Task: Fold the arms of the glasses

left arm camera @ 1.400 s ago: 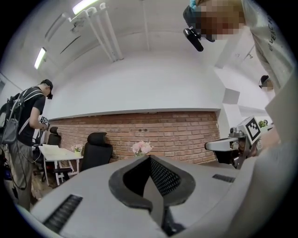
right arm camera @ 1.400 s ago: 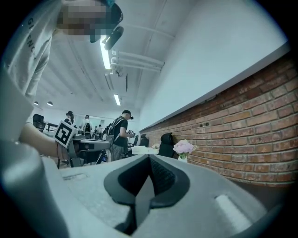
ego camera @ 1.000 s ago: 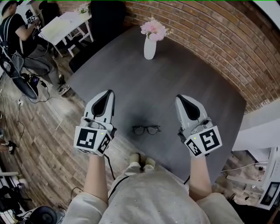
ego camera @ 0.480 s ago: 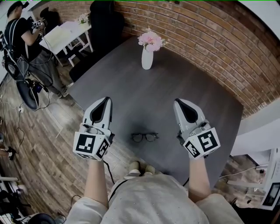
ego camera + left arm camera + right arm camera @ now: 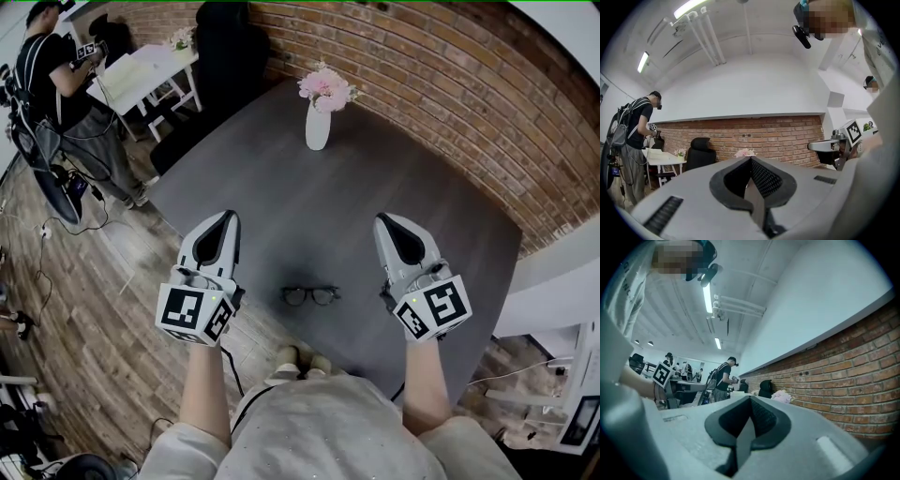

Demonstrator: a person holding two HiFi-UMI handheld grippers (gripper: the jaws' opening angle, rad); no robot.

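A pair of black-framed glasses lies on the dark grey table, close to its near edge. How its arms stand is too small to tell. My left gripper hovers to the left of the glasses and my right gripper to the right, both pointing away from me and apart from the frame. In the left gripper view the left gripper is shut with nothing between its pads. The right gripper in its own view is likewise shut and empty. Neither gripper view shows the glasses.
A white vase of pink flowers stands at the table's far side, near the brick wall. Beyond the table's left corner are a black chair, a white table and a standing person. Wooden floor lies to the left.
The head view has shifted slightly. Both grippers and the glasses stay where they were. The person at the back left has straightened up.
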